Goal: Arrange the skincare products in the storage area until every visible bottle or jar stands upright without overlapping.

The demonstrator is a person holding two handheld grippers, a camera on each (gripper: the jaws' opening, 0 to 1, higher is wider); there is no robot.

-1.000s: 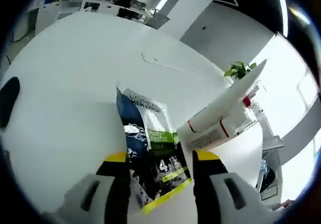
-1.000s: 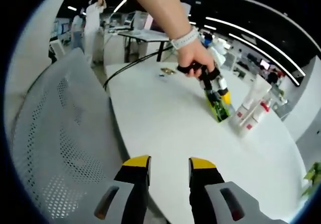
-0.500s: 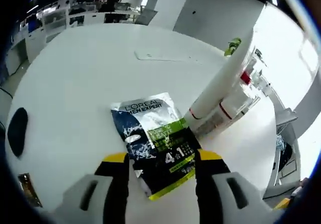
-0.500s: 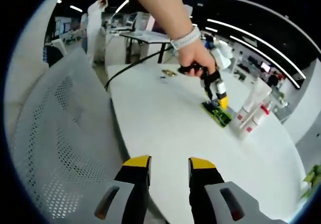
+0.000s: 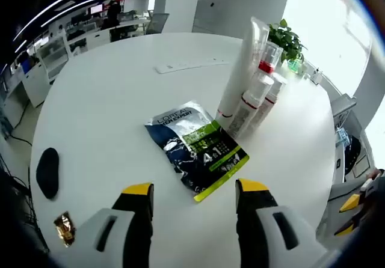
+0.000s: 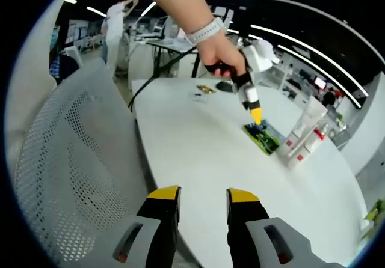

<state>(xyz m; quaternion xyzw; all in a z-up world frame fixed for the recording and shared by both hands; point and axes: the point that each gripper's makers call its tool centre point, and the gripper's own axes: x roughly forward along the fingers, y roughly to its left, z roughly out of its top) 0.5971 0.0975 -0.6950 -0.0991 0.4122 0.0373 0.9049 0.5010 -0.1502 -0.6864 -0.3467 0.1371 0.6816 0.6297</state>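
Note:
A dark blue and green pouch (image 5: 195, 154) lies flat on the white round table (image 5: 108, 100). Just beyond it a tall white tube (image 5: 243, 70) stands upright, with two small red-capped bottles (image 5: 260, 94) beside it. My left gripper (image 5: 194, 190) hovers open above the pouch's near edge, holding nothing. In the right gripper view a hand holds the left gripper (image 6: 255, 115) a little above the pouch (image 6: 261, 137), with the bottles (image 6: 301, 139) just past it. My right gripper (image 6: 203, 194) is open over the table's near edge, far from the products.
A black oval object (image 5: 47, 172) and a small golden wrapper (image 5: 63, 229) lie at the table's left. A flat white item (image 5: 186, 65) sits further back, and a green plant (image 5: 286, 36) stands behind the bottles. A white mesh chair (image 6: 66, 178) stands at the table's edge.
My left gripper has let go of the pouch and lifted away. The pouch, tilted up between the jaws a second ago, now lies flat. The right gripper has barely moved.

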